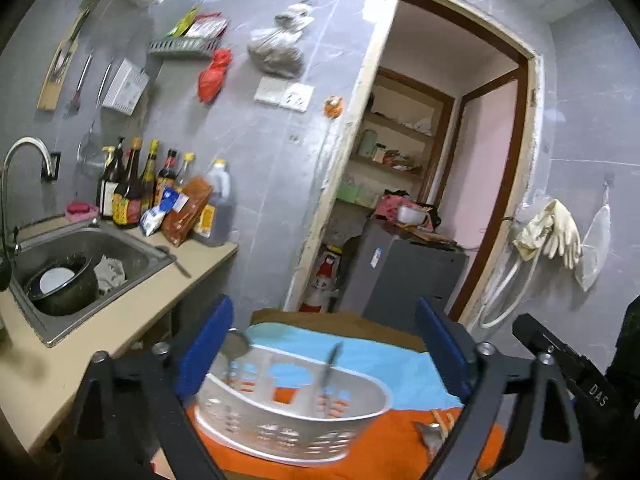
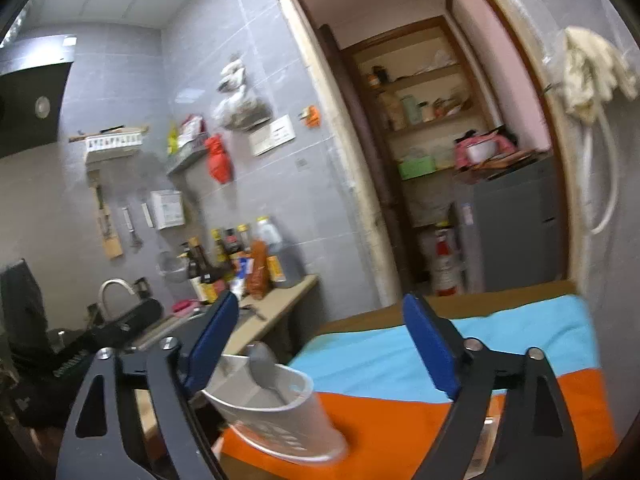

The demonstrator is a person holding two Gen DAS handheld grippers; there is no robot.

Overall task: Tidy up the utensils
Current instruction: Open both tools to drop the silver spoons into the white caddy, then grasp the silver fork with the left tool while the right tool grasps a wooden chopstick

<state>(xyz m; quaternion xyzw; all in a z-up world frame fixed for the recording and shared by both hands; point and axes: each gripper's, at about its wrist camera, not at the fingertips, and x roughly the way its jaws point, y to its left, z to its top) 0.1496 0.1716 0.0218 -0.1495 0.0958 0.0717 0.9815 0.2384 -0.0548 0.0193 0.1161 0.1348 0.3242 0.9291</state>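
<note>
White slotted plastic basket (image 1: 288, 412) holds a shiny metal spoon (image 1: 235, 346); matt cloth (image 1: 400, 364) (blue and orange) lies beneath.

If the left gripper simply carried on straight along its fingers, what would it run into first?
Most likely the white utensil caddy, which sits directly between the open left gripper fingers with a spoon standing in it. Depth is hard to judge through the fisheye.
</note>
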